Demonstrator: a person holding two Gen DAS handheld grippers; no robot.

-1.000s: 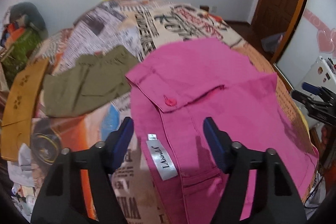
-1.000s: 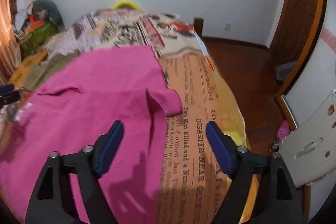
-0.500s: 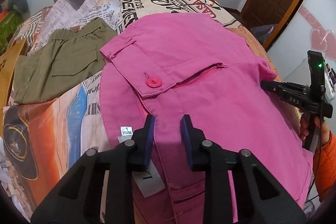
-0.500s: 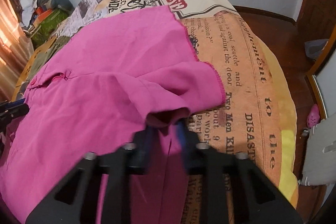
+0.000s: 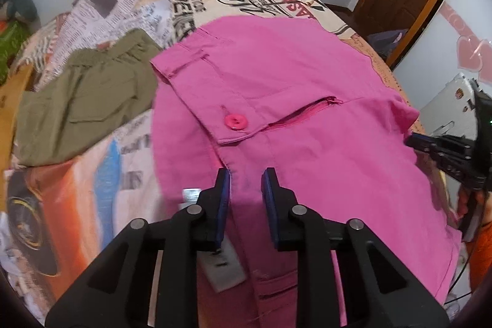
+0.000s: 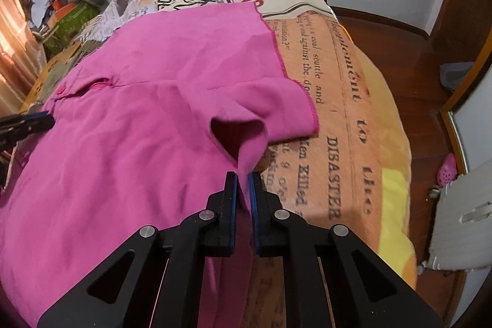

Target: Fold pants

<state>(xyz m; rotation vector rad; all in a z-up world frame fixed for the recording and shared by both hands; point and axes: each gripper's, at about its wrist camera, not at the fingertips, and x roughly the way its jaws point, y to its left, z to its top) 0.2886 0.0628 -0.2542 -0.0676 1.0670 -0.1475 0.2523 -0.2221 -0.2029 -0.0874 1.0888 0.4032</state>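
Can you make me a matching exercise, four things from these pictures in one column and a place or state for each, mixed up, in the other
Things:
1. pink pants
2. olive shorts
3. button
4. white label

Places or states:
A. on the waistband flap, beside the zipper
B. by the left gripper, below its left finger
C. pinched by both the left and the right gripper
D. lying folded on the bedspread, untouched

Pairs: 1-C, 2-D, 3-A, 4-B
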